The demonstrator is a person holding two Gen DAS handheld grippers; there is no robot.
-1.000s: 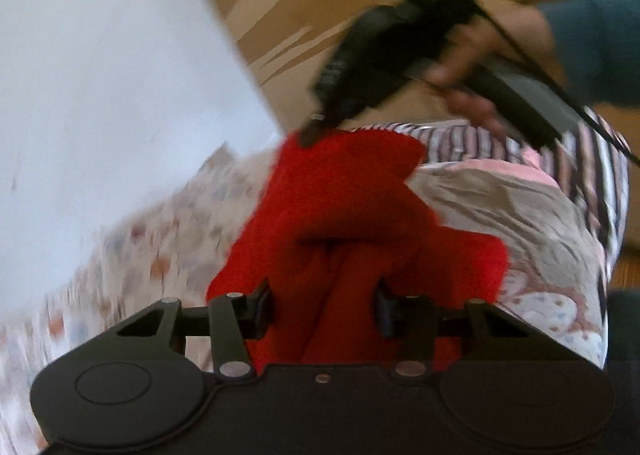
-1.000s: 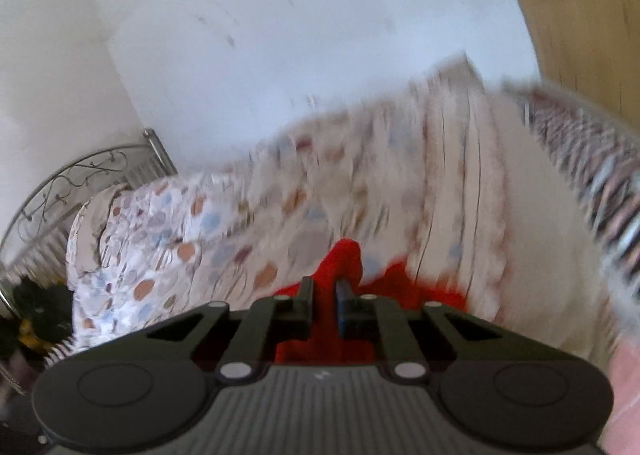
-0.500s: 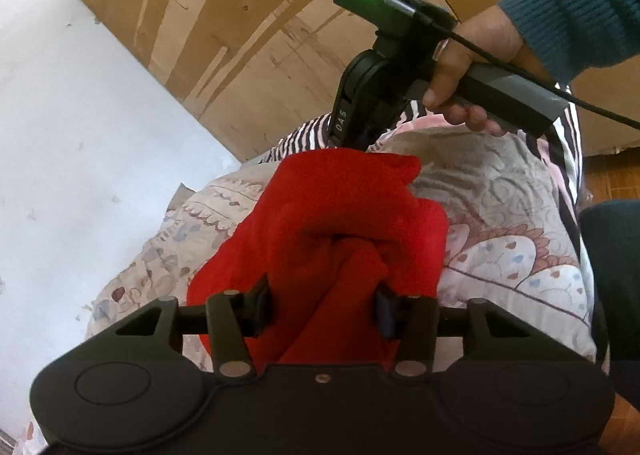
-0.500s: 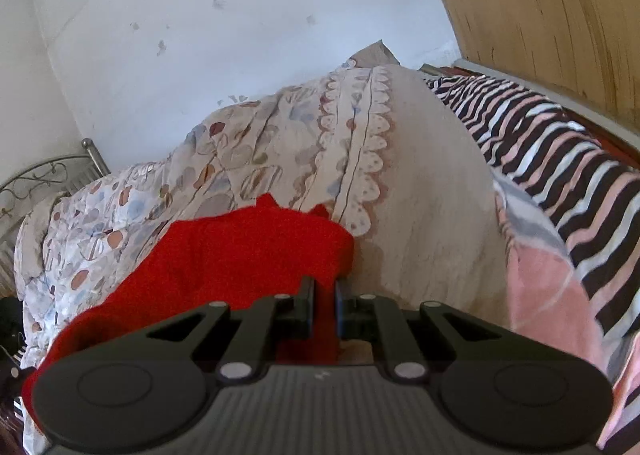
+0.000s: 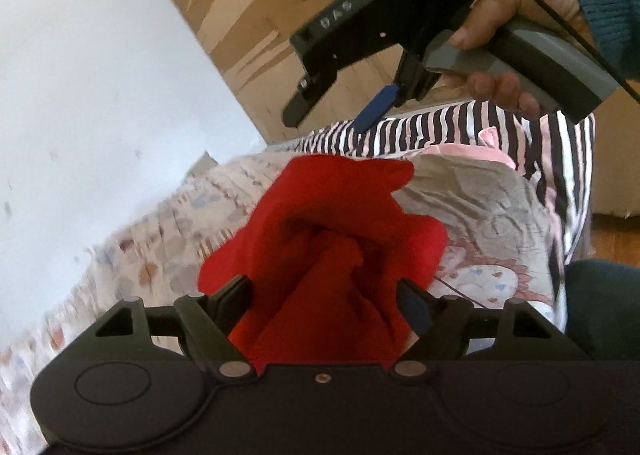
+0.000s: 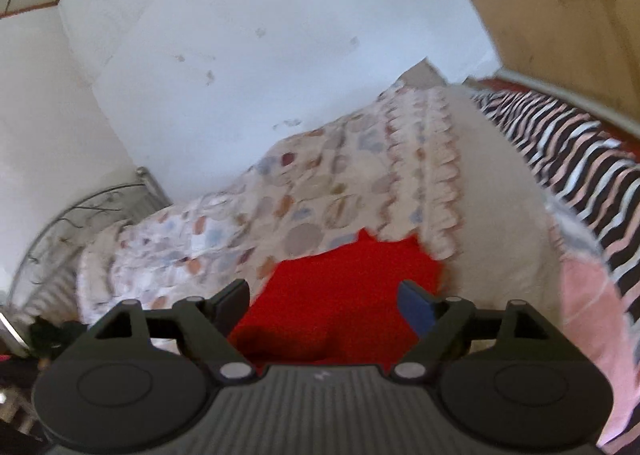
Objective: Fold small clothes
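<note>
Inventory, by count. One red knitted garment (image 5: 332, 239), bunched, lies on the bed. I carry two black two-finger grippers: my left gripper (image 5: 326, 299) and my right gripper (image 6: 326, 301). One patterned beige quilt (image 6: 320, 191) and one striped black, white and pink blanket (image 6: 580, 159) cover the bed. One curved metal bed rail (image 6: 92, 203) stands at its far end.

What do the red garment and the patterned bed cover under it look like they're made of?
Red garment: looks like soft fleece or a thick knit, matte and slightly fuzzy, bunching in rounded folds; blur leaves the weave unclear. Patterned bed cover: looks like thin printed woven cloth, probably cotton, matte, lying in shallow creases with a scalloped print band.
</note>
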